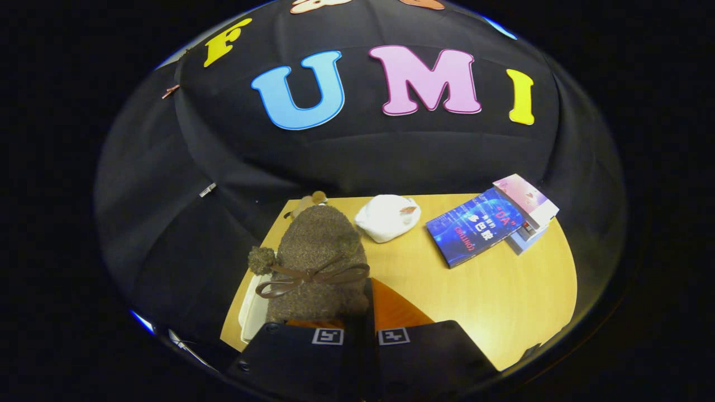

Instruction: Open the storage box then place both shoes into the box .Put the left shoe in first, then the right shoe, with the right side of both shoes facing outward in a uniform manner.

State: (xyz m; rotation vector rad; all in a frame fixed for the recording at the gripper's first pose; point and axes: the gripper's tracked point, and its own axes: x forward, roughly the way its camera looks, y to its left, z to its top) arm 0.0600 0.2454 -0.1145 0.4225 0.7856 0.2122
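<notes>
A brown fuzzy shoe (315, 262) with a ribbon bow and pom-poms hangs toe-up just ahead of my fingers, above the near left part of the wooden table (503, 290). My gripper (360, 329) is shut on the shoe's rear edge, with its fingers almost together. Under the shoe, the white rim of the storage box (251, 307) shows to the left. An orange panel (396, 310) shows to the right of the shoe; I cannot tell whether it belongs to the box. Two small tan pom-poms (313, 199) peek out beyond the shoe's toe, and what they belong to is hidden.
A white bundled cloth (387, 216) lies at the table's far edge, beyond the shoe. To its right lies a blue book (475, 231) on top of a pale booklet (528, 198). Bare wood stretches across the table's right side.
</notes>
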